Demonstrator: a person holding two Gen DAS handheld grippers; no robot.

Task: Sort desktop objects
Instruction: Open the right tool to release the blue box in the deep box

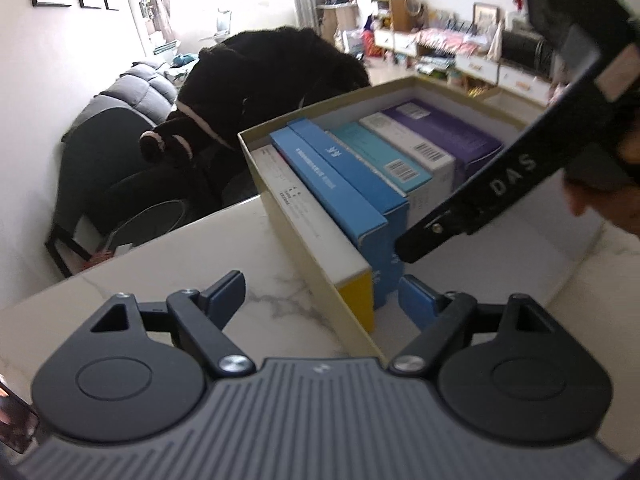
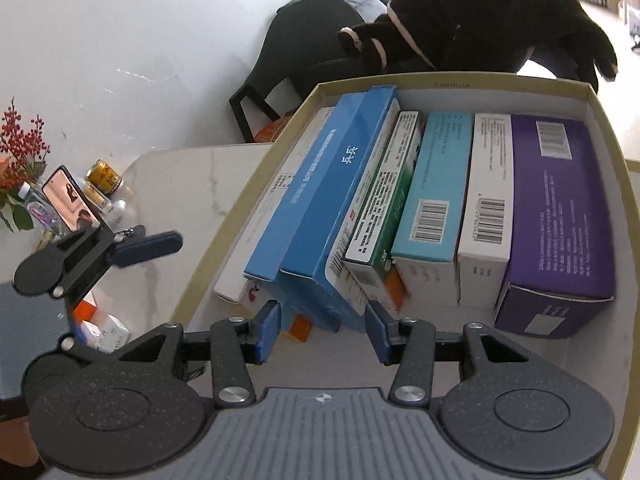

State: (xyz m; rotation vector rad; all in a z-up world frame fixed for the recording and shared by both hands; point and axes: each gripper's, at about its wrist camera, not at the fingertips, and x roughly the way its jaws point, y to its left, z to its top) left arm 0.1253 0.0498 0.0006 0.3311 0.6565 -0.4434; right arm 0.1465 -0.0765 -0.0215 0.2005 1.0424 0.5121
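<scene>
The right gripper [image 2: 322, 330] stands released over the blue box [image 2: 320, 216], its pads not pressing it. The left gripper [image 1: 322, 300] is wide open, straddling the tray [image 1: 304, 236] wall. Six boxes stand filed; a small carton [image 2: 106, 334] waits on the table [image 2: 176, 196].

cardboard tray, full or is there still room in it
Nearly full: the cardboard tray holds a row of boxes on edge, from the blue box to the purple box.
</scene>
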